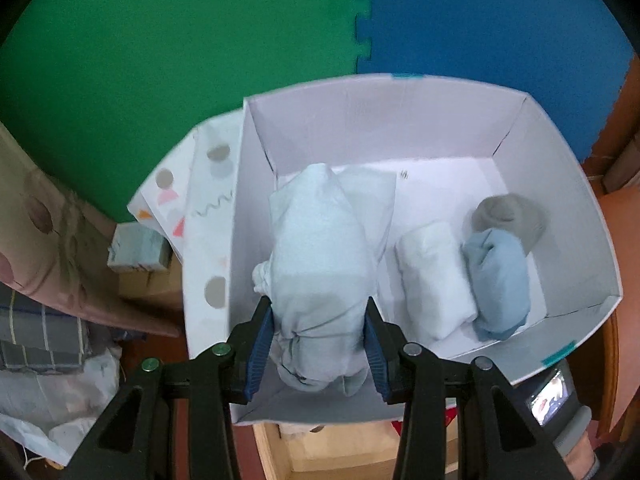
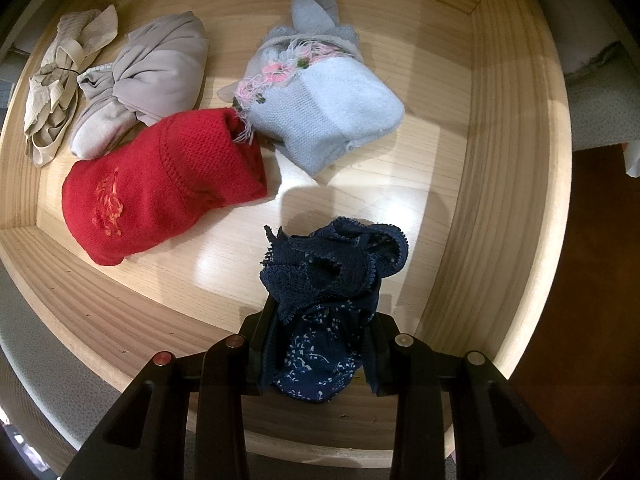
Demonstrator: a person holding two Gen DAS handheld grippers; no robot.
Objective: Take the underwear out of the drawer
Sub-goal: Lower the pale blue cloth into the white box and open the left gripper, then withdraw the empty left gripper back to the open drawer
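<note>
The left gripper (image 1: 320, 336) clamps a rolled pale blue fabric bundle (image 1: 320, 264) between its blue ribbed pads (image 1: 260, 344), holding it above a white cardboard box (image 1: 560, 184). Inside the box lie a folded white cloth roll (image 1: 434, 280), a blue-grey rolled garment (image 1: 498, 284) touching it on the right, and a grey rolled garment (image 1: 506, 216) behind that. A flat white folded sheet (image 1: 376, 192) sits under the held bundle. Teal tape strips (image 1: 558, 354) mark the box rim. A white patterned lid with grey dots and pink shapes (image 1: 200, 208) leans against the box's left side. Green (image 1: 160, 60) and blue foam floor mats (image 1: 500, 28) interlock behind. No writing can be read anywhere.

The right gripper (image 2: 320, 344) is closed on a navy blue lace-trimmed underwear with small white print (image 2: 320, 312), held just above the floor of a light wooden drawer (image 2: 500, 160). Resting in the drawer are a red knitted garment with orange embroidery (image 2: 164, 188), a light blue knitted garment with pink floral trim (image 2: 332, 116) just touching the red one, a grey bunched fabric piece (image 2: 148, 76), and a beige strappy garment (image 2: 60, 76) at the far left.
</note>
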